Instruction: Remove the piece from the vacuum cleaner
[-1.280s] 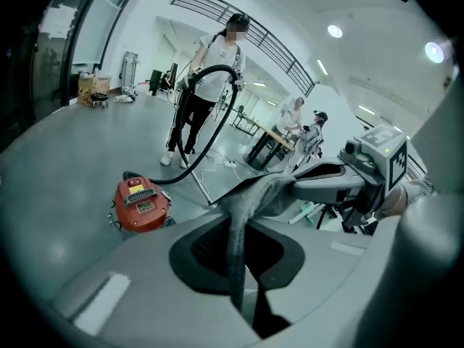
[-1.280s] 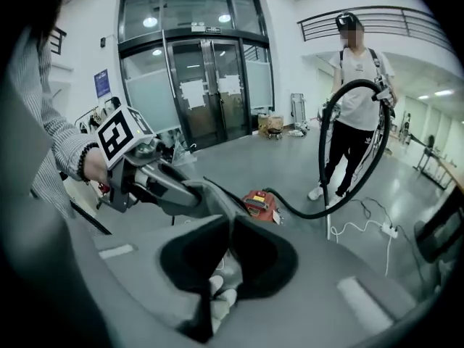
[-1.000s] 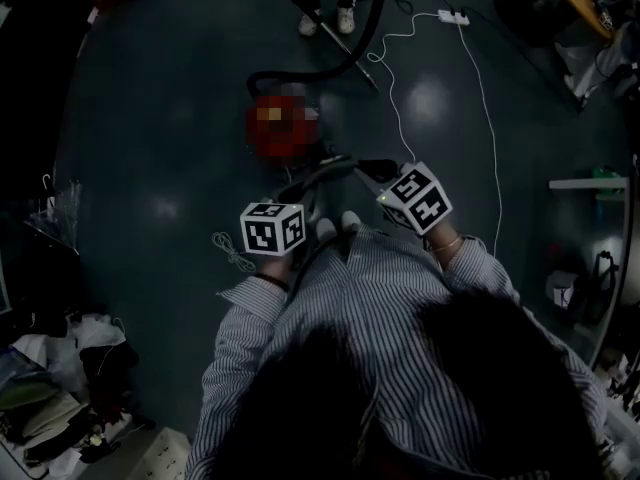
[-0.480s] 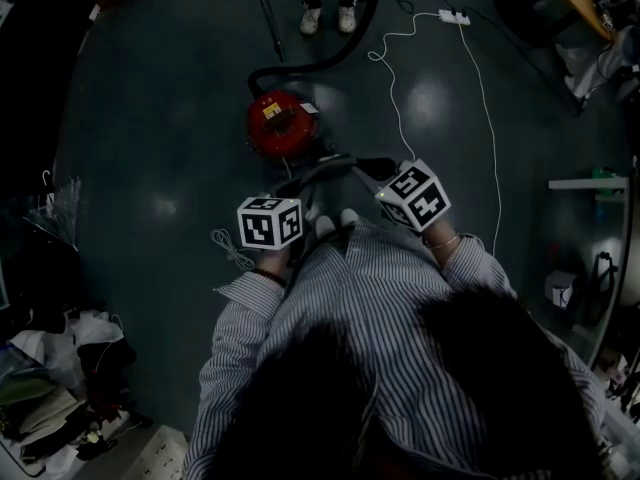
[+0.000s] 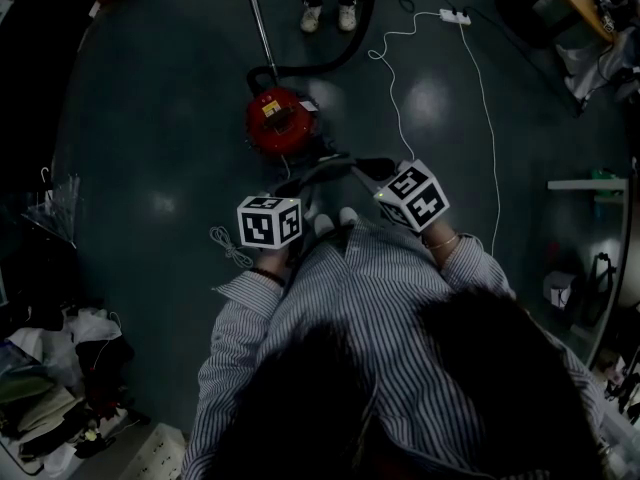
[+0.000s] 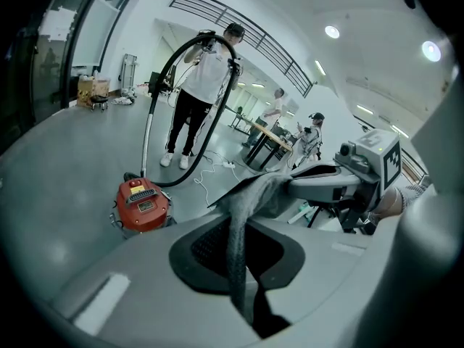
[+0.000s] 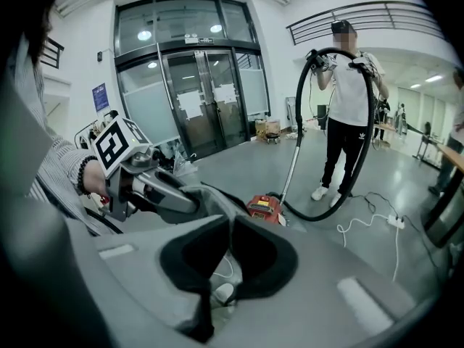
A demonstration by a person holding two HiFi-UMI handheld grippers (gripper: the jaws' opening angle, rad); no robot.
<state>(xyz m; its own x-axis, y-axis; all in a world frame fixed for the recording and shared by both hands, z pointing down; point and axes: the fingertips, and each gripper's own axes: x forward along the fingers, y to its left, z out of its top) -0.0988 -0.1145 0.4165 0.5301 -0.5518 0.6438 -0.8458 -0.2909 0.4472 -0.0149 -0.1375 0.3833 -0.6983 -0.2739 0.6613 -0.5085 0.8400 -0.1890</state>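
Grippers: left gripper (image 6: 240, 258) and right gripper (image 7: 223, 265) each clamped on soft grey fabric piece (image 6: 251, 194), stretched between them.
Vacuum: red canister vacuum cleaner (image 5: 280, 123) on floor, well apart.
Progress: piece seemingly detached; setting down remains.

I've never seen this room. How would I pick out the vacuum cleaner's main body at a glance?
Start at the dark glossy floor, where a standing person holds a black hose. Follow the hose down to the small round canister at its end. It is the only bright red thing there, beside a thin white cable.
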